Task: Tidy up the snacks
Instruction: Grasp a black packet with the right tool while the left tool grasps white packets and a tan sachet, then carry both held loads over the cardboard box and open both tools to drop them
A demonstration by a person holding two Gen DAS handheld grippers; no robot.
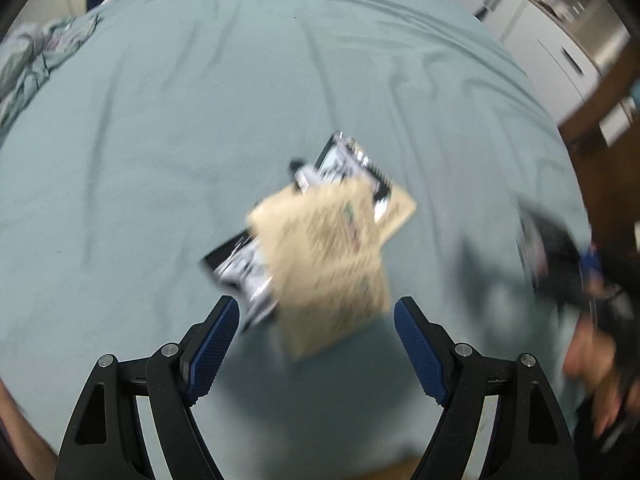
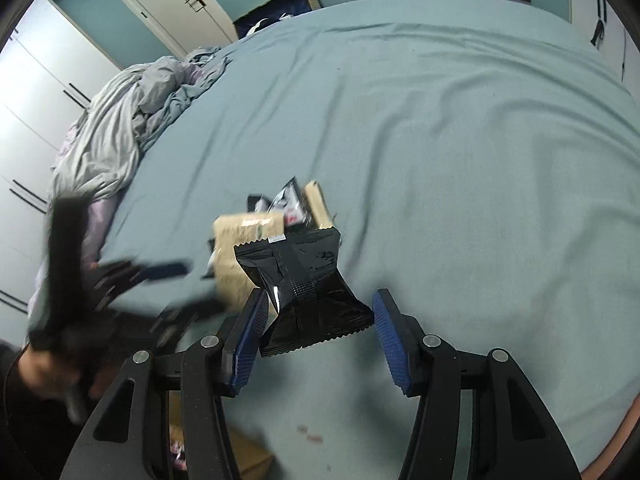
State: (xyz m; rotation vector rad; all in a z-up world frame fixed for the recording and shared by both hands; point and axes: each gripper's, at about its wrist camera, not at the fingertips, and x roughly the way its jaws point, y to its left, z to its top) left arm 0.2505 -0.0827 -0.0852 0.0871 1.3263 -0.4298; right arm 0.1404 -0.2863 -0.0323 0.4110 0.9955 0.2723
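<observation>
A loose pile of snacks lies on the teal bed sheet (image 1: 160, 140): tan packets (image 1: 328, 256) overlapping black-and-white packets (image 1: 244, 268). My left gripper (image 1: 316, 312) hangs just above the near edge of the pile, jaws wide open with nothing between the pads. My right gripper (image 2: 318, 316) is shut on a glossy black packet (image 2: 304, 280), pinched at its waist and held off the sheet in front of the pile (image 2: 256, 232). Each gripper shows as a dark blur in the other's view: the right gripper (image 1: 560, 264) and the left gripper (image 2: 160, 276).
A crumpled grey blanket (image 2: 132, 120) is heaped at the far left of the bed. White cupboards (image 1: 540, 40) and a white door (image 2: 168, 0) stand beyond it. A cardboard box (image 2: 240, 452) sits below the near bed edge.
</observation>
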